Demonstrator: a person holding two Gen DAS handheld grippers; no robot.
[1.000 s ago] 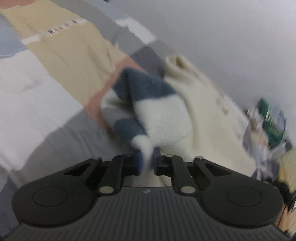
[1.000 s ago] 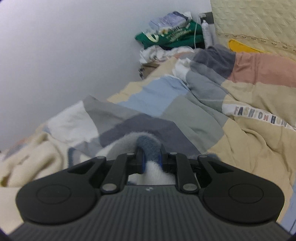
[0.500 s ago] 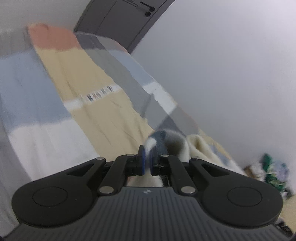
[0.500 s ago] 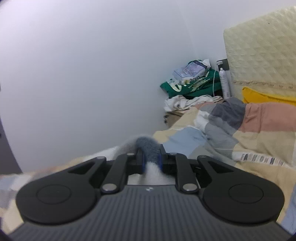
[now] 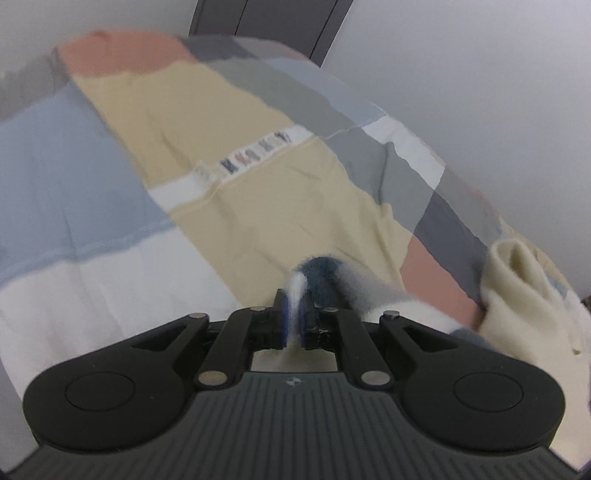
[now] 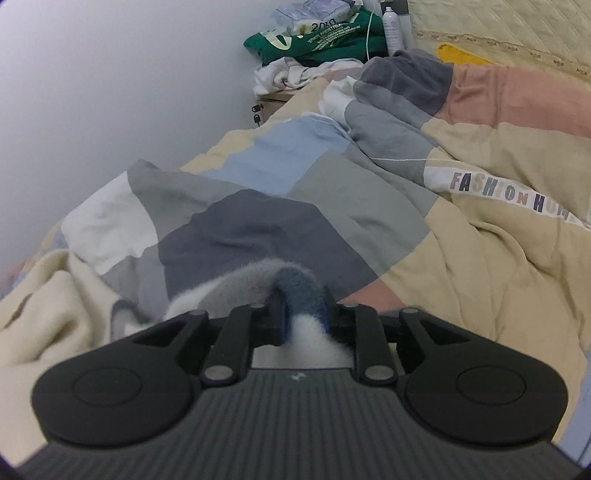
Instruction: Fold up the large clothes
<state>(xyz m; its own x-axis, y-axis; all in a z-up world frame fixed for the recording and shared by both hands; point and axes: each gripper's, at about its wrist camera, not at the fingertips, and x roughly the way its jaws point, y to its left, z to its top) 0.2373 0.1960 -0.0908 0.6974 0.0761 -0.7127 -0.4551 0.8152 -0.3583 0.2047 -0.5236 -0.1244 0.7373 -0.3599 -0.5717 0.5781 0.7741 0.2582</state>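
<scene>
A fluffy white garment with dark blue stripes [image 5: 325, 269] hangs between both grippers above the bed. My left gripper [image 5: 294, 317] is shut on a thin white and blue edge of it. From there the cloth trails off to the right, blurred. In the right wrist view my right gripper [image 6: 303, 314] holds a thick blue fold of the same striped garment [image 6: 299, 284]. Its jaws are opening, and the fold still fills the gap and touches both pads. A cream fleece garment [image 5: 517, 288] lies rumpled on the duvet by the wall. The cream garment [image 6: 48, 295] shows at the lower left in the right wrist view.
A patchwork duvet [image 6: 461, 258] in beige, grey, blue and pink covers the bed. A white wall [image 6: 110, 74] runs along its far side. A heap of clothes with a green bag [image 6: 317, 40] and a spray bottle [image 6: 391, 29] sits past the bed. A dark door [image 5: 266, 18] stands behind.
The left gripper has swung away from the garment heap and now looks over the open duvet, pulling the striped edge along. The right view tipped up to the wall, then back down; its jaws stand wider.
</scene>
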